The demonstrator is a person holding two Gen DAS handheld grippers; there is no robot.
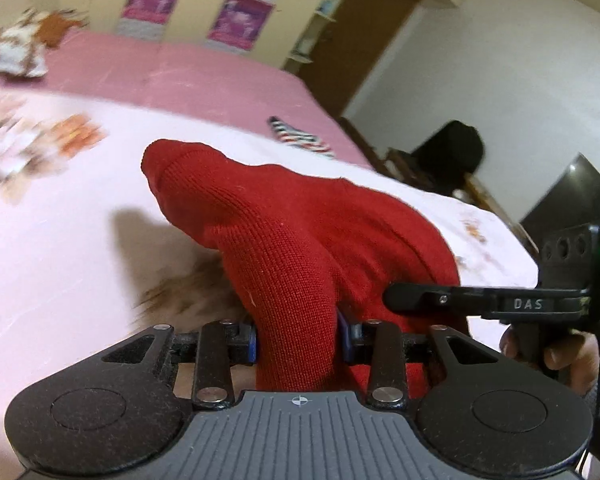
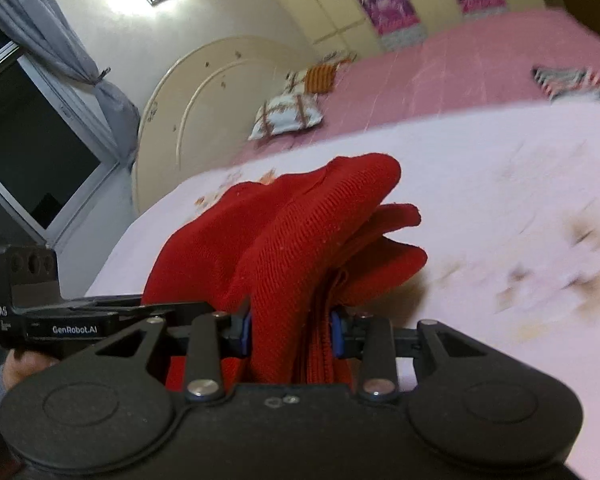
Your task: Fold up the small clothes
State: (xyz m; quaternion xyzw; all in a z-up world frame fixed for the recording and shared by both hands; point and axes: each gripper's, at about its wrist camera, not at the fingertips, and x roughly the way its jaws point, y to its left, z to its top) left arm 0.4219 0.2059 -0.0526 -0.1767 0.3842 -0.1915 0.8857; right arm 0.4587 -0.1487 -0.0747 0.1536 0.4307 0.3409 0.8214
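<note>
Red knit fabric (image 1: 300,248) is pinched between the blue pads (image 1: 252,338) of the left gripper (image 1: 298,340), whose jaws are closed on a bunched fold of it. In the left wrist view the garment is seen rising from the jaws and draping forward, its far end held up off the bed. At the right edge of that view the right gripper (image 1: 480,300) is seen from the side, gripped by a hand (image 1: 556,356), its finger lying against the same red cloth.

In the right wrist view the right gripper (image 2: 290,330) is likewise clamped on the red knit fabric (image 2: 300,240), several layers of which are gathered between its blue pads (image 2: 336,334). The left gripper (image 2: 60,316) is seen at the left edge.

Beneath the garment a pale pink sheet (image 2: 500,168) with blurred brownish prints is spread. Beyond it a deeper pink bedcover (image 1: 172,72) is laid, with a striped cloth (image 1: 300,138) on it and a patterned pillow (image 2: 288,116) near the cream headboard (image 2: 204,96). Cupboard doors (image 1: 236,12) with purple panels are seen at the back.
</note>
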